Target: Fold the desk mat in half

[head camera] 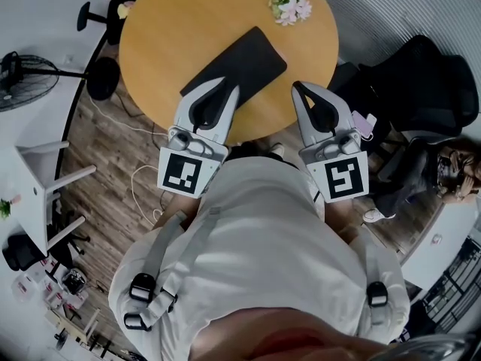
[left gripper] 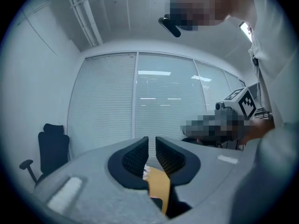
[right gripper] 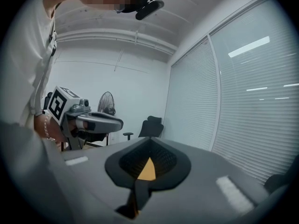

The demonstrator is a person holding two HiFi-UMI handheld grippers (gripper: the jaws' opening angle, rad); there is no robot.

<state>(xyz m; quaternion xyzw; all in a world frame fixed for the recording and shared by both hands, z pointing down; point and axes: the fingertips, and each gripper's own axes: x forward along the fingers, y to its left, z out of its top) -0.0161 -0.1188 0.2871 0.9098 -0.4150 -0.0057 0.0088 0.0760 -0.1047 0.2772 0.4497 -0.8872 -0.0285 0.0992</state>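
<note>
Below, the round wooden table [head camera: 150, 43] carries the black desk mat [head camera: 237, 62], lying flat near the frame's centre, with pink flowers [head camera: 288, 1] at the far rim. Plank floor [head camera: 113, 179], a standing fan [head camera: 22, 77] at left and a black office chair [head camera: 428, 81] at right surround it. The left gripper [head camera: 229, 85] is released, its jaws narrowly parted and empty. The right gripper [head camera: 298, 87] is clenched on nothing. Neither touches the mat.
</note>
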